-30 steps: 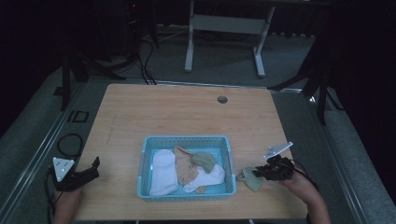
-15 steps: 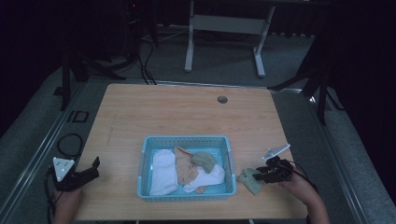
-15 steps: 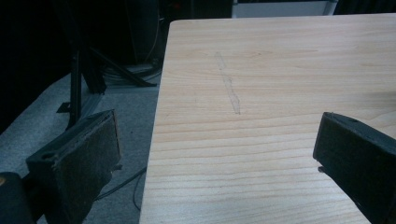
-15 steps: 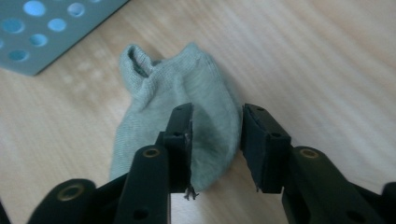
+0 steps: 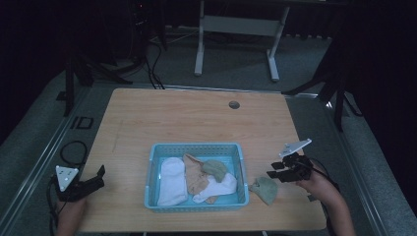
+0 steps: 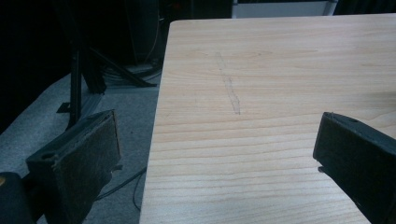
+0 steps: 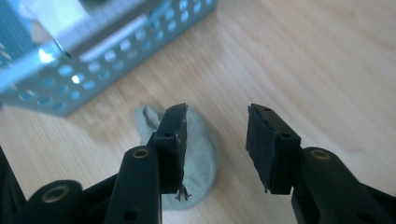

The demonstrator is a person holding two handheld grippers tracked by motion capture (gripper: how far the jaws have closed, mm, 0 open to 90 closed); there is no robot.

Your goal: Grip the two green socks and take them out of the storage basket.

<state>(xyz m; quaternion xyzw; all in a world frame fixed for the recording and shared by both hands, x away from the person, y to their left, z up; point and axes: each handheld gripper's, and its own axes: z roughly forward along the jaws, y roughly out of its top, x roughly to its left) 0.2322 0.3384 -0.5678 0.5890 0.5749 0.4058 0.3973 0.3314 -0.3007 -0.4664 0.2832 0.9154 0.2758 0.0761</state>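
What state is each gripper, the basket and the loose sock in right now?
Left gripper: open, empty, at the table's left edge.
Right gripper: open, empty, above the green sock.
Green sock: flat on the table, outside the basket.
Blue basket: upright, holding several socks.

text: "ID" | on: floor strip (image 5: 81, 123) beside table's left edge | place: ahead of left gripper (image 5: 93, 183)

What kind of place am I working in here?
Probably a lab or recording studio, not a home: a bare wooden table on grey carpet, dark surroundings with black stands and loose cables, and a blue basket of socks staged for handling.
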